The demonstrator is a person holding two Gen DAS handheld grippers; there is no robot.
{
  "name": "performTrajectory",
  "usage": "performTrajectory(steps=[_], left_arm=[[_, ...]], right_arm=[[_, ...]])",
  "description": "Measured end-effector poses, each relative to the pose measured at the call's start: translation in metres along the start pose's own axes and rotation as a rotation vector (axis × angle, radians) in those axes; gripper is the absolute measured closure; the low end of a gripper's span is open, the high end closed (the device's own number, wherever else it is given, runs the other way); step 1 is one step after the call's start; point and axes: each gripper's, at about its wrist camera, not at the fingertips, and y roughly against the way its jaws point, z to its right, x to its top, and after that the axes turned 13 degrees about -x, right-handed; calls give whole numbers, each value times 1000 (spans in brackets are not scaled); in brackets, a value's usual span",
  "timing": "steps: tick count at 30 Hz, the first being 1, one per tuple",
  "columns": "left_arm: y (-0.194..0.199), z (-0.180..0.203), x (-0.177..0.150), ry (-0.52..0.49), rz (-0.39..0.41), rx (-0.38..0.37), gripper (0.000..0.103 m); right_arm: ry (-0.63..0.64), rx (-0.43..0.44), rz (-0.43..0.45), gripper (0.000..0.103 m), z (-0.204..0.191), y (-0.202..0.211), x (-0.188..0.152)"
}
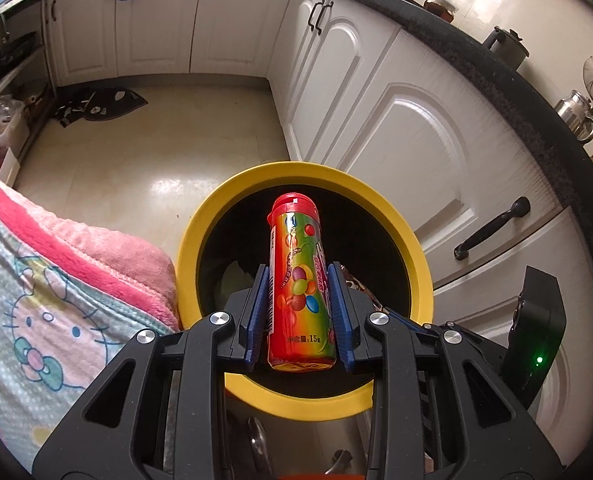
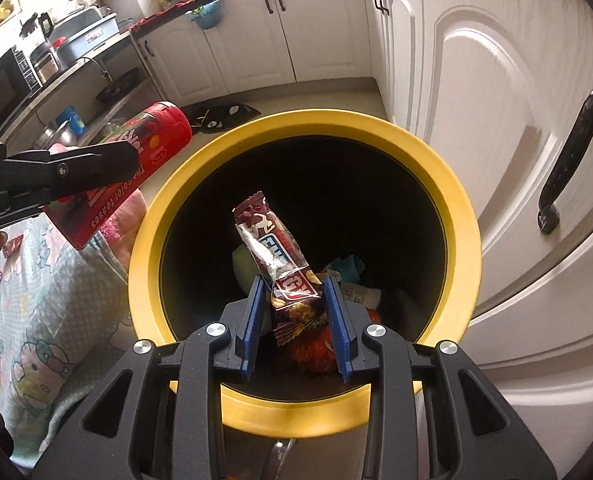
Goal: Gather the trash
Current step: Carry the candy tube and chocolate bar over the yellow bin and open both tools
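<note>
My left gripper [image 1: 299, 276] is shut on a red candy tube [image 1: 298, 280] with a rainbow label, held over the mouth of a yellow-rimmed bin [image 1: 200, 232]. The tube [image 2: 136, 160] and the left gripper's fingers [image 2: 76, 164] also show at the left in the right wrist view. My right gripper [image 2: 294, 288] is shut on a brown snack-bar wrapper [image 2: 274, 252] above the same bin [image 2: 460, 220]. Several pieces of trash [image 2: 348, 276] lie at the bin's dark bottom.
White cabinet doors [image 1: 416, 140] with black handles [image 2: 576, 148] stand to the right of the bin. A Hello Kitty cloth [image 1: 36, 300] with a pink towel [image 1: 108, 244] lies to the left. A dark mat [image 1: 100, 106] lies on the tiled floor beyond.
</note>
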Motion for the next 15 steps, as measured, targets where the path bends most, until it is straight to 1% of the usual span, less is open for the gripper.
performTrajectory(steps=[2,4,5,7,9,13,15], left_arm=[[-2,-1,-1,2,-4,3,80],[-2,-2,-1,7,-5,6,80],[-2,-3,-1,11,-4,9,80],[-1,-5,-2,20,1,17,77],[1,-6,-2,26,6,19,68],[5,-7,-2,31,14,28,62],[9,-8,-2,31,23,36,55]], right_arm=[[-2,-5,-4,65,2,-4,3],[-7,-9,-9,62,3,-5,2],[-9,-11,-10,58,3,-5,2],[-18,-18,-9,54,6,-5,1],[-27,-21,-7,52,8,-4,2],[-44,-28,1,48,14,-2,3],[-52,-36,8,45,15,0,4]])
